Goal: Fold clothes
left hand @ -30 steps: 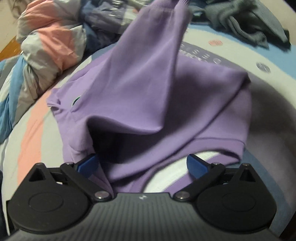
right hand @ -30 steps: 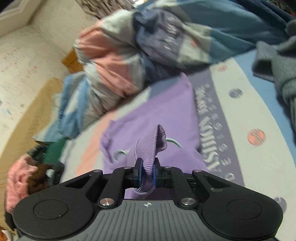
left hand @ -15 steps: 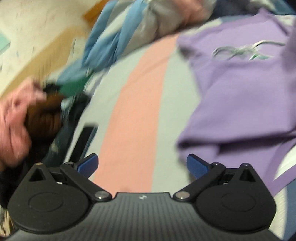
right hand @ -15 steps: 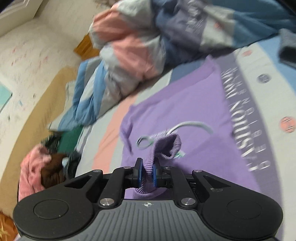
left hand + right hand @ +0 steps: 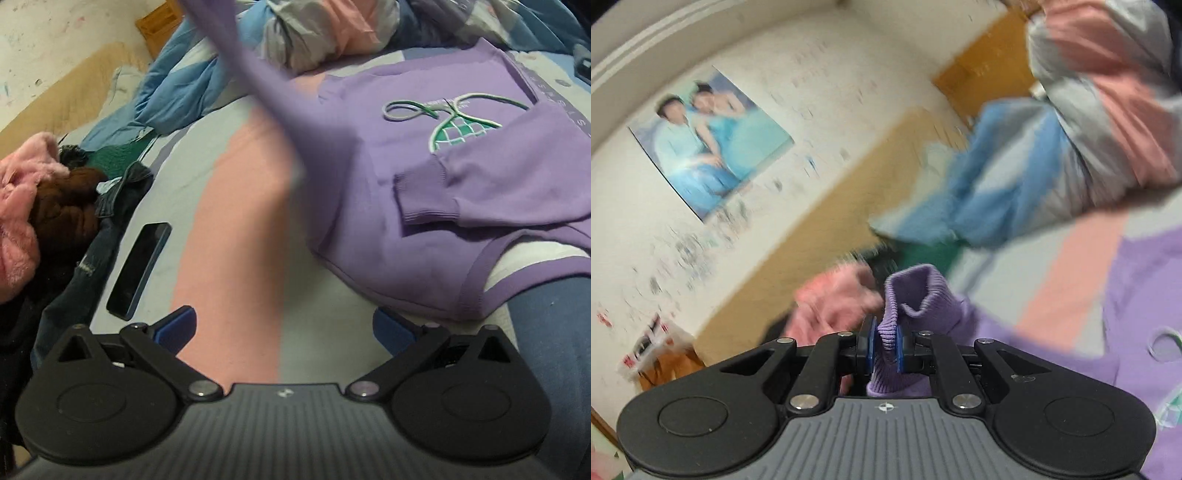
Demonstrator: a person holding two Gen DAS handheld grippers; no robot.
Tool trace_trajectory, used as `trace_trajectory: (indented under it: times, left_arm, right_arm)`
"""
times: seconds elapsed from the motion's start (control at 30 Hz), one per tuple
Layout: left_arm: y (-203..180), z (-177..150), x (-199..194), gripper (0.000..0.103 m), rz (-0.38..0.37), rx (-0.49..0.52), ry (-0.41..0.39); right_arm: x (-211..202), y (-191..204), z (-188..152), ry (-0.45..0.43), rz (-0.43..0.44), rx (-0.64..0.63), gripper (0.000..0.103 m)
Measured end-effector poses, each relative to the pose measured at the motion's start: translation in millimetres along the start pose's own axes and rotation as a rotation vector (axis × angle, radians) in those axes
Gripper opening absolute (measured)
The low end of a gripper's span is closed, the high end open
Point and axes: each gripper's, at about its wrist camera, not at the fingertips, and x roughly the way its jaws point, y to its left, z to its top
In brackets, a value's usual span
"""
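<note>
Soft matt purple cloth sweatshirt (image 5: pixel 461 177) with ribbed cuff (image 5: pixel 916 295); glossy black phone (image 5: pixel 138 271); matt ridged plastic claw (image 5: pixel 884 349) body

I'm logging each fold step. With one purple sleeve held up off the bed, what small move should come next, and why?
Probably carry the cuff across and lay it on the sweatshirt. The right hand-held gripper is shut on it, and the other sleeve already lies folded over the chest.

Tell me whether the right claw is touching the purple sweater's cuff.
Touching. The right wrist view shows the right claw shut on the ribbed cuff, both blue pads pressing the fabric between them.
</note>
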Motion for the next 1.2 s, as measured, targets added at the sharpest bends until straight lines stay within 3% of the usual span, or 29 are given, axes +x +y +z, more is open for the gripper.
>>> trace_trajectory:
  times: [0.13,0.27,0.37,0.47,0.57,0.67,0.8,1.0,1.1,1.2]
  left_arm:
    - [12.3,-0.2,2.7,0.103,0.020,-0.013,-0.022]
    - [17.7,6.1,9.3,0.103,0.019,-0.012,-0.039]
    - [13.9,11.8,11.6,0.103,0.004,0.024,-0.064]
    - [5.0,14.9,10.0,0.103,-0.012,0.068,-0.087]
    - [-3.4,19.6,10.1,0.103,-0.029,0.108,-0.103]
    - [-10.2,26.2,12.0,0.103,-0.048,0.136,-0.120]
    - [-25.0,39.0,19.6,0.103,-0.077,0.193,-0.138]
    - [-35.9,59.1,30.7,0.103,-0.187,0.270,-0.179]
    - [-41.4,72.4,37.0,0.103,-0.251,0.317,-0.189]
    - [-43.3,86.4,47.0,0.103,-0.367,0.353,-0.180]
  right_arm:
    - [-38.4,-43.7,-17.2,0.010,-0.206,0.055,0.010]
    - [-71.4,-112.0,-57.1,0.135,-0.488,0.079,0.010]
    - [-93.3,-150.9,-82.0,0.207,-0.628,0.085,0.010]
    - [-115.1,-157.8,-90.5,0.203,-0.665,0.092,0.010]
    - [-136.8,-146.5,-88.0,0.139,-0.672,0.065,0.010]
    - [-148.8,-146.4,-87.5,0.106,-0.733,0.024,0.010]
    - [-148.2,-183.4,-98.1,0.162,-0.812,0.099,0.010]
    - [-156.2,-181.7,-104.1,0.135,-0.853,0.075,0.011]
    - [-146.6,-204.0,-107.5,0.178,-0.909,0.109,0.023]
    - [-151.5,-205.3,-109.4,0.183,-0.937,0.081,0.037]
